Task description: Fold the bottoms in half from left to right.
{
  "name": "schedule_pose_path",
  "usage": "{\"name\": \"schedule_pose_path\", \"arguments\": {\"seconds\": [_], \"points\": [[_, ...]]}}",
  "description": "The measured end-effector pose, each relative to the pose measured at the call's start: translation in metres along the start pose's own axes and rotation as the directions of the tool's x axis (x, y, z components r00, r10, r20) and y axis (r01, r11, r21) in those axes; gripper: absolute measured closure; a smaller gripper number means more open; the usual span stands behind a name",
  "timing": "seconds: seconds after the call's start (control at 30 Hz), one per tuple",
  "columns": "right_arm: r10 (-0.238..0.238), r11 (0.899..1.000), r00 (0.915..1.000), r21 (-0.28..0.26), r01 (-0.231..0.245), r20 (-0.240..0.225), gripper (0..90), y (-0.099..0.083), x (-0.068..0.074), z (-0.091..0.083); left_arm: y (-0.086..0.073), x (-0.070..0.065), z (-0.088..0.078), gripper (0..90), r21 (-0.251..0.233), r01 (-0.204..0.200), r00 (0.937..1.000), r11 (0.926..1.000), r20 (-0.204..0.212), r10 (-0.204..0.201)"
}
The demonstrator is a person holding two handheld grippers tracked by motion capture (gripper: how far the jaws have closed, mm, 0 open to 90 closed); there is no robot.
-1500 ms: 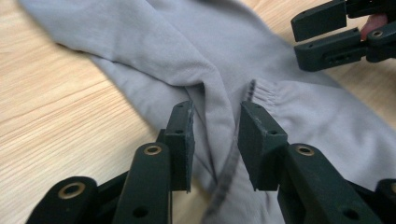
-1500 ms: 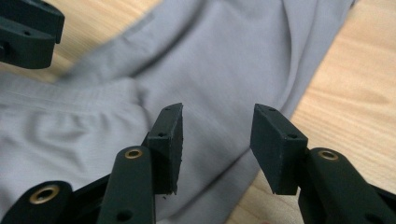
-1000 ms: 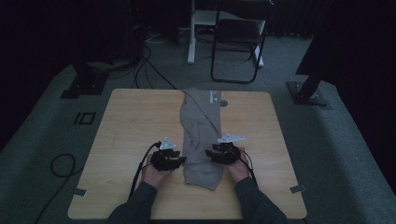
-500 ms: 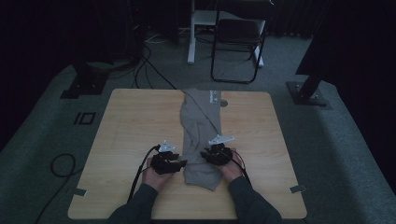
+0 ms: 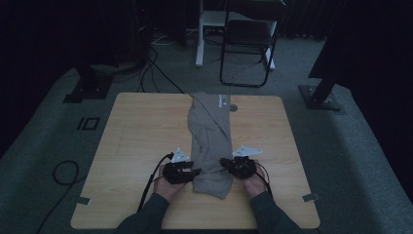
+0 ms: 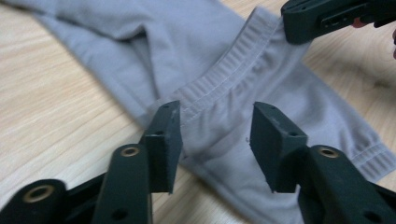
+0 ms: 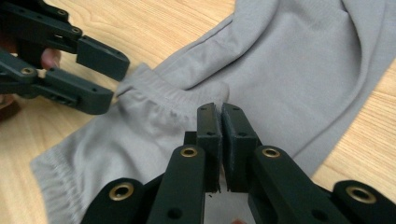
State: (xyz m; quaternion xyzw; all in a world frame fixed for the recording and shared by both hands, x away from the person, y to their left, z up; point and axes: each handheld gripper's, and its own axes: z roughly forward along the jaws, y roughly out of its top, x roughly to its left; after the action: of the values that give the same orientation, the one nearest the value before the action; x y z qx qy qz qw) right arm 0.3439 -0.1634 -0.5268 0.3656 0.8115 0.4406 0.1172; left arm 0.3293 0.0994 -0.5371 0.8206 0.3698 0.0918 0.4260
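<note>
A long grey knit garment with ribbed cuffs (image 5: 210, 141) is lying lengthwise down the middle of a light wooden table (image 5: 131, 131), its far end reaching the table's far edge and its near end resting between a person's two hands. At the left of the high view, the left gripper (image 5: 191, 171), a black two-jaw tool with a grey three-cornered plate on top, is sitting at the left edge of the cloth, a black cable (image 5: 151, 183) trailing from it toward the near edge of the table. In the left gripper view (image 6: 215, 135) its jaws are standing apart over a ribbed band of the fabric; they have just been closing a little, with cloth lying beneath the gap but neither pad pressing on it. Moving right, the right gripper (image 5: 225, 163) is sitting at the opposite edge of the garment, and in the left gripper view its black tip (image 6: 303, 23) is meeting the fabric's far edge. In the right gripper view (image 7: 220, 112) its jaws are clenched together, having just been closing, over the grey fabric near the ribbed band; whether a fold of cloth is caught between the pads cannot be told. Beyond the table, a black folding chair (image 5: 248, 44) is standing on the grey carpet (image 5: 350, 161).
</note>
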Motion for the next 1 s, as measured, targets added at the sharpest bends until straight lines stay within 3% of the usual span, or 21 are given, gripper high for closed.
{"name": "schedule_pose_path", "arguments": {"seconds": [0.13, 0.27, 0.4, 0.53, 0.6, 0.7, 0.77, 0.87, 0.9, 0.93, 1.0], "points": [[-0.016, 1.000, 0.9998, 0.000, 0.016, -0.008, 88.4, -0.004, 0.001, -0.005, 0.002, -0.005, 0.005, 67.4, 0.018, -0.010, 0.9999, 0.9998, -0.011, 0.011], [-0.006, 1.000, 0.9997, 0.009, 0.007, -0.022, 81.8, -0.006, -0.001, -0.002, 0.000, -0.002, 0.003, 63.0, 0.011, -0.001, 0.9995, 0.9999, -0.031, 0.001], [-0.006, 1.000, 0.9998, 0.028, 0.006, -0.017, 62.9, -0.005, -0.003, 0.004, 0.000, 0.010, -0.004, 55.3, -0.010, 0.043, 0.9979, 0.9990, -0.049, -0.044], [0.048, 0.997, 0.9988, 0.066, -0.047, -0.014, 53.3, -0.003, -0.011, 0.019, 0.000, 0.018, -0.001, 52.9, -0.010, 0.085, 0.9956, 0.9964, -0.040, -0.085], [0.072, 0.994, 0.9973, 0.079, -0.070, -0.014, 53.6, -0.003, -0.014, 0.024, 0.000, 0.018, 0.003, 51.3, 0.010, 0.081, 0.9964, 0.9967, -0.028, -0.080], [0.077, 0.993, 0.9955, 0.091, -0.072, -0.054, 72.0, -0.002, -0.012, 0.028, 0.000, 0.015, 0.010, 51.5, 0.047, 0.070, 0.9972, 0.9965, -0.031, -0.068], [0.038, 0.995, 0.9982, 0.090, -0.034, -0.045, 79.7, -0.002, -0.007, 0.025, 0.000, 0.013, 0.012, 62.5, 0.053, 0.056, 0.9982, 0.9970, -0.025, -0.055], [0.007, 0.997, 0.9987, 0.074, -0.003, -0.051, 82.1, -0.002, -0.003, 0.015, 0.001, 0.007, 0.006, 78.9, 0.037, 0.026, 0.9997, 0.9990, -0.005, -0.026], [0.007, 0.997, 0.9987, 0.074, -0.003, -0.051, 82.1, -0.002, -0.003, 0.015, 0.001, 0.007, 0.006, 80.9, 0.037, 0.026, 0.9997, 0.9990, -0.005, -0.026], [0.005, 0.999, 0.9983, 0.041, -0.003, -0.058, 82.7, -0.003, 0.000, 0.003, 0.003, 0.000, -0.001, 83.0, 0.015, -0.009, 0.9999, 0.9998, 0.010, 0.009], [0.004, 0.999, 0.9983, 0.033, -0.002, -0.057, 82.7, -0.004, 0.000, 0.001, 0.004, -0.002, -0.003, 83.5, 0.010, -0.018, 0.9997, 0.9998, 0.015, 0.018]]}}
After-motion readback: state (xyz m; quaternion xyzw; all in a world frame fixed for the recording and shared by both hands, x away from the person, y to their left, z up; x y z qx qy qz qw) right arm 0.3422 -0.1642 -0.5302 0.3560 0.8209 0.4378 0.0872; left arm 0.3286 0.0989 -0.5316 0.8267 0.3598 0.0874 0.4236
